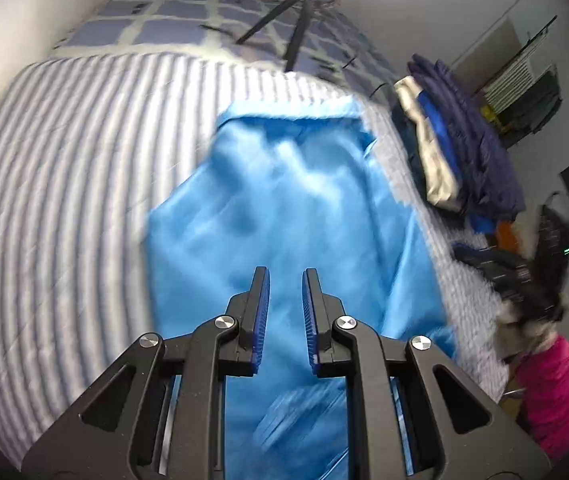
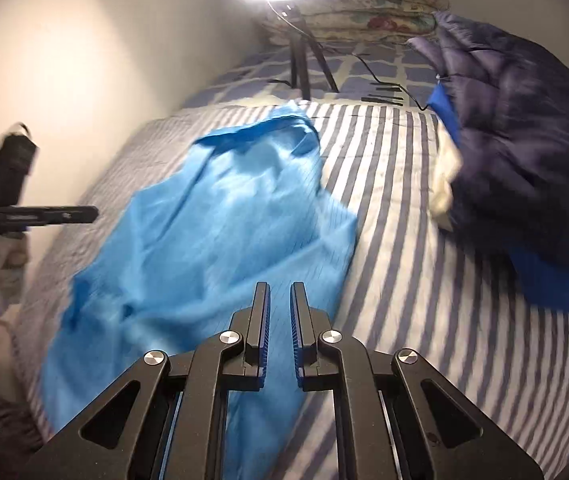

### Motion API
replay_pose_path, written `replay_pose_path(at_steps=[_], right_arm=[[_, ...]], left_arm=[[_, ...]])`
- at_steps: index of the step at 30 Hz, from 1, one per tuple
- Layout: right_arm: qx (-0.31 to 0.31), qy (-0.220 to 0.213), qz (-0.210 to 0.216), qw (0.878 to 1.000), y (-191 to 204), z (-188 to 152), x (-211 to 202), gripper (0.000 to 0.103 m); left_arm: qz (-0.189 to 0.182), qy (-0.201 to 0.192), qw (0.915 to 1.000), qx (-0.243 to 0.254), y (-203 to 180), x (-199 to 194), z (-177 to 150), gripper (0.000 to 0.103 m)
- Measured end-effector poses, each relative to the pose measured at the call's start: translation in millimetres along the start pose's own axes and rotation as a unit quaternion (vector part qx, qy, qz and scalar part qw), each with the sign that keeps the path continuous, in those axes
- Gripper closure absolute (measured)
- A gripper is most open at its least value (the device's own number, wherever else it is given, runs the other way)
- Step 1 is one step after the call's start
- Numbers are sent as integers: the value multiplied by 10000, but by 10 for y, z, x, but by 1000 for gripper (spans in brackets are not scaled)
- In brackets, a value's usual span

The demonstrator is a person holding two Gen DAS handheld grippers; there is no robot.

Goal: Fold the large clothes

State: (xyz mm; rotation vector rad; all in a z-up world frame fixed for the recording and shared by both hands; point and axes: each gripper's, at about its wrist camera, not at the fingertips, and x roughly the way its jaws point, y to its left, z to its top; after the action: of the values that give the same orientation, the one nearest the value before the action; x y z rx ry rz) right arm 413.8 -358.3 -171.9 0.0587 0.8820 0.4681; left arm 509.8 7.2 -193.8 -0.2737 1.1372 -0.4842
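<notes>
Blue garment (image 1: 284,200): spread on striped bed (image 1: 64,160) for folding. Left gripper (image 1: 285,276), right gripper (image 2: 280,290): jaws slightly apart, empty, above its near end.

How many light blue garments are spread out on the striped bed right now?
1. The light blue garment lies spread along the striped bed, ahead of both tools. The pile of clothes beside it may hide others.
</notes>
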Motion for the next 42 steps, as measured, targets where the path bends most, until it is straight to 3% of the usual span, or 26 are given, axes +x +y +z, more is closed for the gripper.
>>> replay_pose_path(at_steps=[2,3,6,9,13,17,19,20,22,23,24,26,27,29,31,32,37,39,42], right_arm=[[-72,27,-149,9999,-31,160,189,94],[-115,65,-347,9993,-62,237,306,89],[43,42,-803,9968,-219,319,473,65],[289,25,-879,9957,-406,321,559,62],[437,192,-663,9967,-528,311,673,62],[549,285,-453,9971,-565,306,806,62],[603,309,-270,9973,-568,286,853,74],[614,296,-187,9975,-558,284,863,95],[658,257,-2,9975,-521,293,853,98],[607,173,-55,9980,-475,300,816,99],[542,53,-216,9983,-416,300,749,100],[374,-245,-669,9968,-285,287,599,100],[238,-378,-1133,9926,-197,267,532,100],[240,-335,-1489,9880,-153,229,561,100],[88,-65,-1634,9865,-144,249,748,100],[60,-17,-1482,9889,-139,263,772,100],[215,-280,-920,9951,-243,352,585,90],[213,-308,-1099,9932,-286,384,552,90],[124,-452,-989,9940,-255,429,470,90]], left_arm=[[-187,20,9998,17,-120,164,169,80],[-237,26,9997,54,-183,226,217,74],[-396,118,9988,269,-447,494,357,72],[-535,238,9974,408,-683,780,458,72],[-643,427,9966,287,-828,1144,550,72],[-457,473,9975,256,-829,1380,534,72],[-431,473,9977,241,-814,1433,529,72],[-433,464,9978,215,-807,1455,533,72],[-463,402,9980,158,-807,1476,530,78],[-444,361,9982,191,-834,1483,520,93],[-299,306,9987,290,-870,1498,507,98],[343,238,9976,546,-915,1588,470,99],[447,324,9972,514,-900,1668,458,99],[508,333,9972,436,-857,1750,425,99],[381,294,9980,404,-842,1719,429,99],[262,282,9987,325,-819,1680,435,99],[-343,87,9994,-66,-730,1485,505,99],[-395,-53,9992,-91,-721,1408,554,99],[-372,-143,9991,-143,-700,1352,622,99]])
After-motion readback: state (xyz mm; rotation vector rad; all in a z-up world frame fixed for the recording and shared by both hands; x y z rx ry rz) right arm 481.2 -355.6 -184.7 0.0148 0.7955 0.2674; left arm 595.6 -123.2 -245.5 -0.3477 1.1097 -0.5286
